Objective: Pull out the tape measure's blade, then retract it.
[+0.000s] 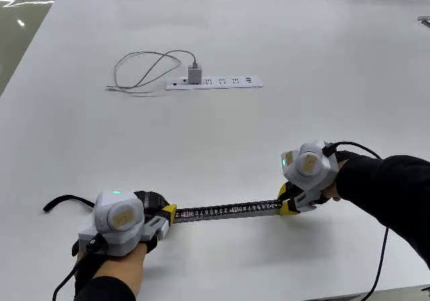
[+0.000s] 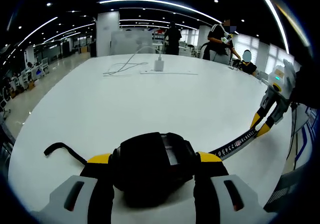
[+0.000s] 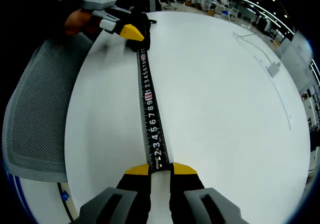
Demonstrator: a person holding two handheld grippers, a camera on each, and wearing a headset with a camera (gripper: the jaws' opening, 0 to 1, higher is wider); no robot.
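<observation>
Big white tabletop (image 1: 269,46) in an open office with ceiling strip lights, pretty bare overall.

In the head view the left tool (image 1: 161,219) is at the lower left of the frame, and its jaws are clamped on the sides of the black tape measure (image 2: 152,166). The case sits low on the surface, right between the yellow-tipped jaws. The right tool (image 1: 290,203) is at the lower right, jaws pinched together on the far end of the blade (image 3: 150,109). I think it's got the end hook, but the very tip is hidden between the jaws, so can't swear to it.

The blade is pulled out and runs straight between the two tools, just over the tabletop, numbers facing up. A black wrist strap (image 1: 64,201) trails from the case off toward the left edge.

Well apart from all that, in the upper middle of the head view, there's a white power strip (image 1: 215,82) with a charger (image 1: 194,74) plugged in and a looped cable (image 1: 144,69) to its left. A grey mesh chair (image 3: 35,114) shows at the left of the right gripper view.
</observation>
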